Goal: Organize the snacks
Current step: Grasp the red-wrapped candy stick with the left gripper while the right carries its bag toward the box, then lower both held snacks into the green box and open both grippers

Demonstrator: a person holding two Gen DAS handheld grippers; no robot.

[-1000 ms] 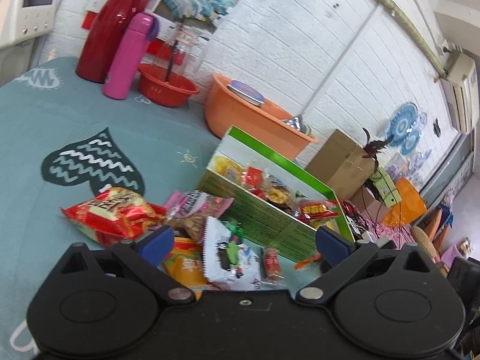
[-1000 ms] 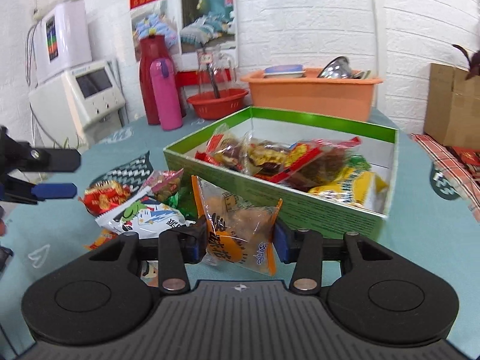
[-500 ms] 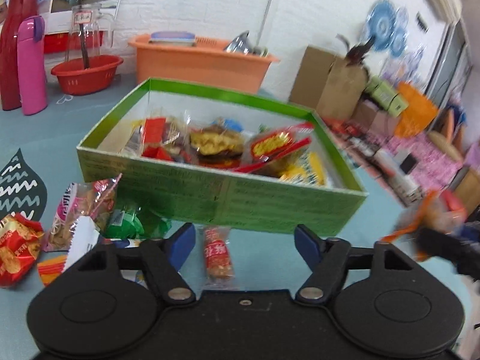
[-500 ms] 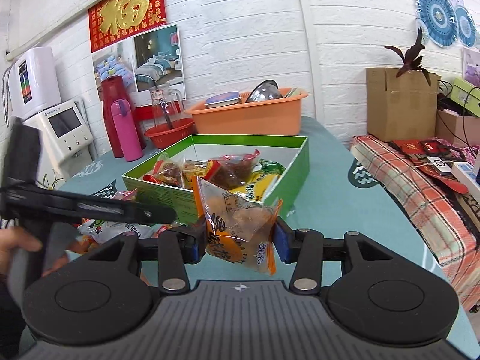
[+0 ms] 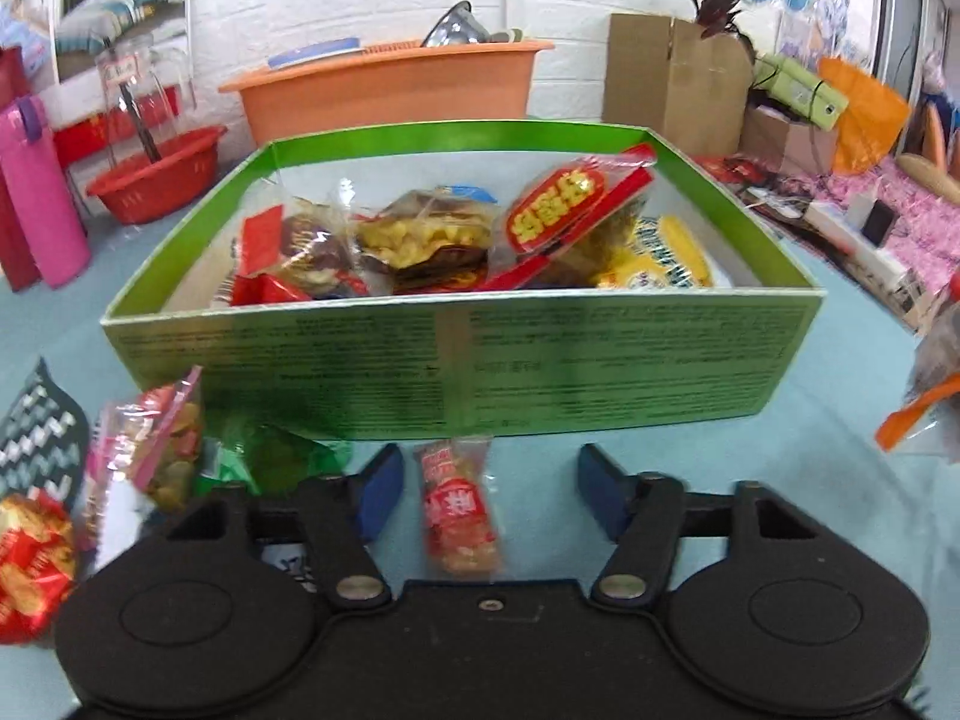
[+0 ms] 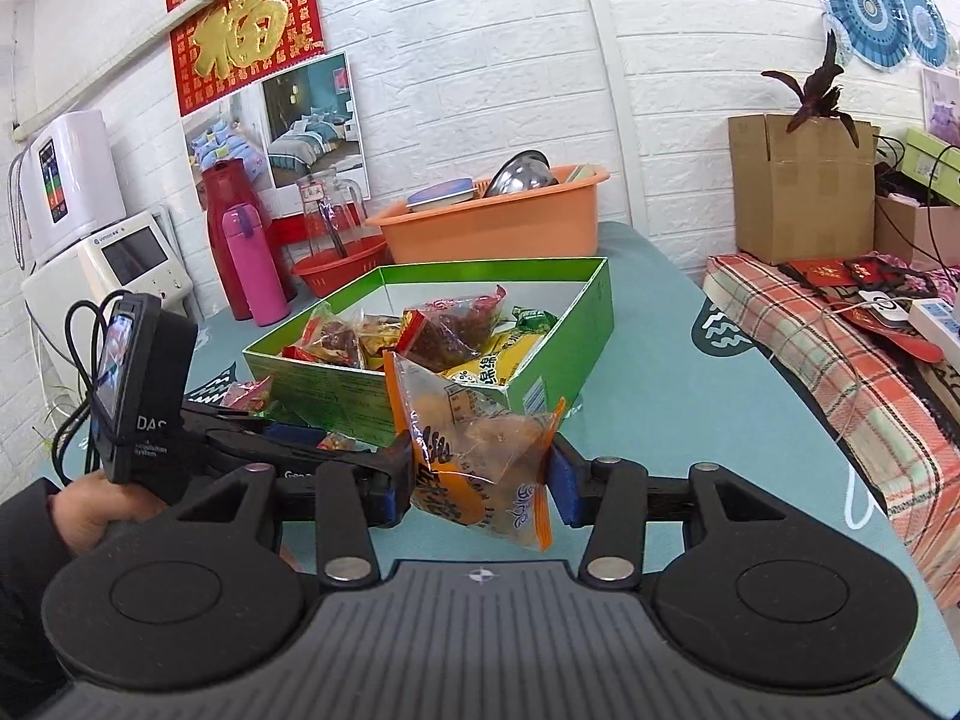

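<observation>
Fingers of right gripper pinched orange packet, short of green box; thin film could slip. Left gripper gaped around red sachet.

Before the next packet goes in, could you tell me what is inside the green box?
The green box holds several snack packets, piled toward its near wall, including a yellow packet. The far part shows bare white floor. Anything under the pile is hidden.

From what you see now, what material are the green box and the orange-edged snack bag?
Green box: likely printed cardboard with a slight sheen; thin straight walls, white inside. Orange-edged snack bag: thin clear plastic film, glossy and creased, its contents showing through, pinched by the right gripper.
</observation>
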